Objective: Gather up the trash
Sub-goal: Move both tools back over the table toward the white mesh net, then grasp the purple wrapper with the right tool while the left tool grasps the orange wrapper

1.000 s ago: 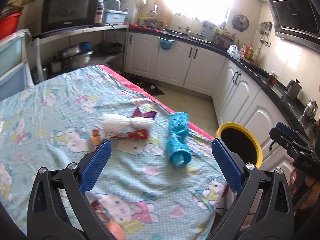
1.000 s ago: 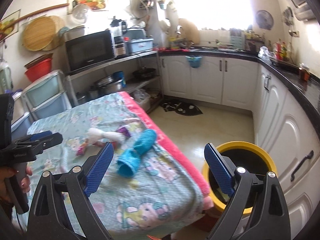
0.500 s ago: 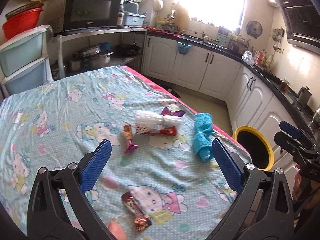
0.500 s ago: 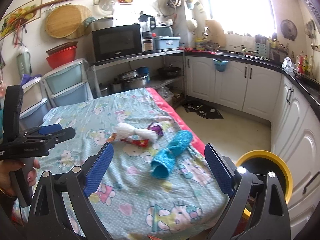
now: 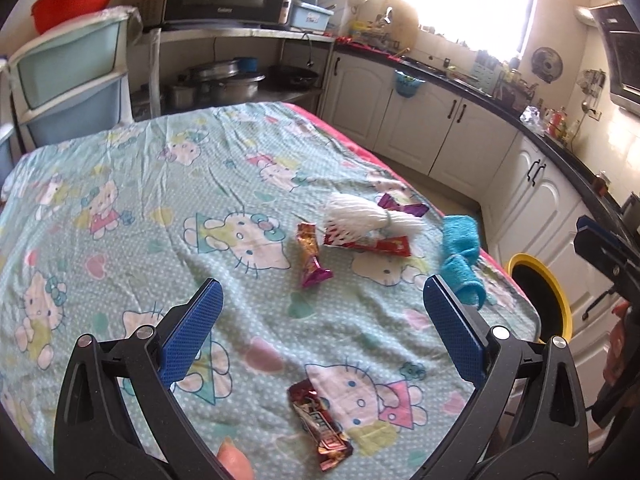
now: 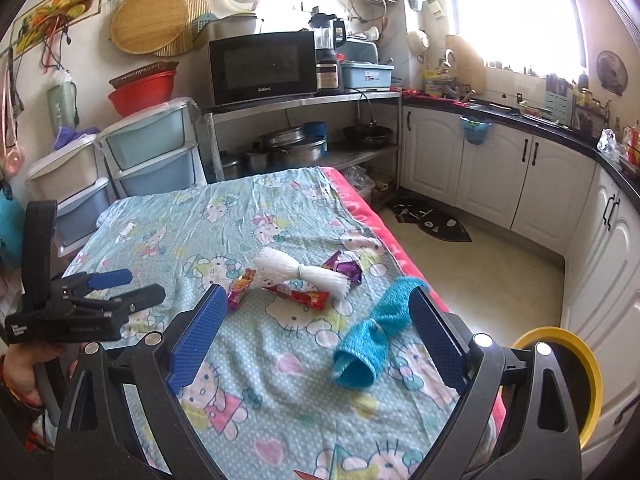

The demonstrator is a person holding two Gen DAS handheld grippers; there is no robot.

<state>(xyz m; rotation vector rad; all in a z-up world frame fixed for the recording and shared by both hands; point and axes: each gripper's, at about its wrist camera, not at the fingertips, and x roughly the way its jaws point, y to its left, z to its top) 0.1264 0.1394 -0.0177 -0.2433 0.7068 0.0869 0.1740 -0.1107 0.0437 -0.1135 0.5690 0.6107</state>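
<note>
Now we hold our left gripper (image 5: 323, 314) and right gripper (image 6: 317, 320) wide apart, holding nothing. On the soft cartoon sheet (image 5: 160, 184) we count four shiny crinkly wrappers (image 5: 310, 254), one fuzzy blue cloth (image 6: 374, 340) and one white stringy bundle (image 5: 366, 220). One round yellow bin (image 5: 554, 300) stands beside.

Four snack wrappers: gold-pink (image 5: 310, 254), red (image 5: 368, 245), purple (image 5: 402, 207), dark red (image 5: 320, 424). One white noodle bundle (image 5: 366, 218), one blue towel (image 5: 460, 254). One yellow-rimmed bin (image 5: 554, 294).
</note>
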